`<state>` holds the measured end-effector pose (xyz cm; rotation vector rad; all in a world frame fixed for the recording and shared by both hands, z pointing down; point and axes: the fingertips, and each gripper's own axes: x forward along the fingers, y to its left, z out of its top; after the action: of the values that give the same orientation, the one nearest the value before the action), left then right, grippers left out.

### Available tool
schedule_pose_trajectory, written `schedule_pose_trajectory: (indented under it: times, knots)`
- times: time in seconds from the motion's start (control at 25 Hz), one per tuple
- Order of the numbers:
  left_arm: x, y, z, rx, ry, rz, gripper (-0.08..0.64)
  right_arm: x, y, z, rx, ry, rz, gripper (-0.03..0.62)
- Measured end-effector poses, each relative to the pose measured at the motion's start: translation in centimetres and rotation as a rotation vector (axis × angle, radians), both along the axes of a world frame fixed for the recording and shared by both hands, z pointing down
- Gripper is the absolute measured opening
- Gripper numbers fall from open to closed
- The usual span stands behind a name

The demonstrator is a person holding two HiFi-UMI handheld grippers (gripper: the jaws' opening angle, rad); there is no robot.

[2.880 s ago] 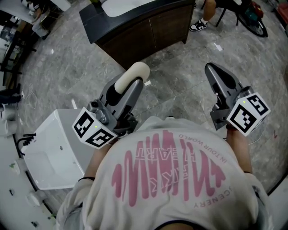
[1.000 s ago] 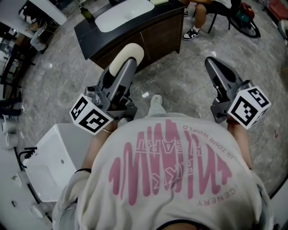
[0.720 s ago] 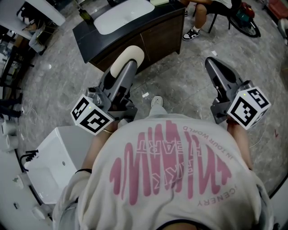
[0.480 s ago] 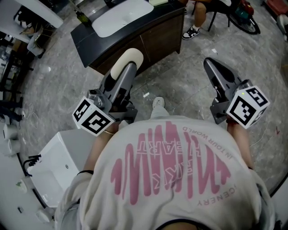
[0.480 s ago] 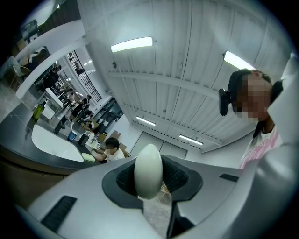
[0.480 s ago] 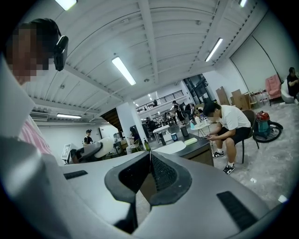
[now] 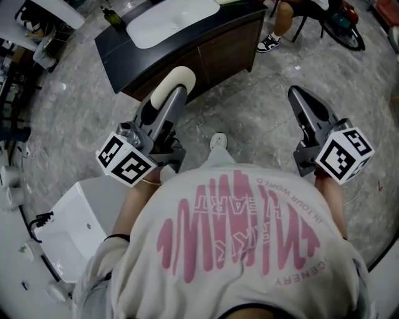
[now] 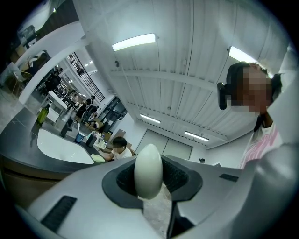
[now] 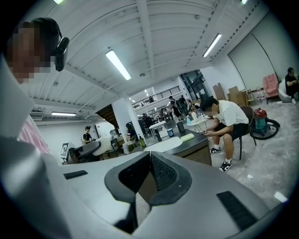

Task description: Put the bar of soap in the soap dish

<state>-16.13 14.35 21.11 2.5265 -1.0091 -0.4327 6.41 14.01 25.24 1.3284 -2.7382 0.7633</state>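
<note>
There are two grippers. The left gripper (image 7: 169, 98) is clamped on the one bar of soap (image 7: 176, 81), a cream oval pinched edge-on between the dark ribbed pads. It is held in the air just short of the dark vanity cabinet (image 7: 212, 53), over the floor in front of the cabinet doors. The right gripper (image 7: 298, 98) has its jaws pressed together with nothing between them. It hangs off the cabinet's right front corner, well apart from the soap.

Each gripper carries one marker cube, two in all, printed with black-and-white squares: the left cube (image 7: 126, 164) and the right cube (image 7: 344, 154). Both are on the side away from the cabinet.

The cabinet's black top holds one white oval basin (image 7: 171, 12), with one dark bottle (image 7: 112, 15) at its left end. One flat pale green item (image 9: 187, 137) lies on the top; whether it is the soap dish cannot be told.

One separate white rectangular basin (image 7: 68, 218) sits on the grey stone-patterned floor (image 7: 81, 106), well to the left of the cabinet. One person (image 9: 229, 116) sits on a chair beyond the cabinet's right end.

The wearer's T-shirt (image 7: 237, 249) bears pink print reading "HEART" and "IN TOUR WORLD". One pale shoe (image 7: 216, 141) shows between it and the cabinet.
</note>
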Motion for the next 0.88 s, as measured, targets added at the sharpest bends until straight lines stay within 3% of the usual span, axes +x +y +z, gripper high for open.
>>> schedule_pose_trajectory:
  times: [0.44, 0.88]
  knots:
    - [-2.4, -8.7, 0.8, -0.002, -0.02, 0.04, 0.112, -2.5, -7.6, 1.0, -0.02, 0.015, 0.041, 0.017]
    - [-3.1, -17.7, -1.3, 0.026, -0.025, 0.124, 0.112, -4.3, -14.7, -0.3, -0.031, 0.012, 0.103, 0.017]
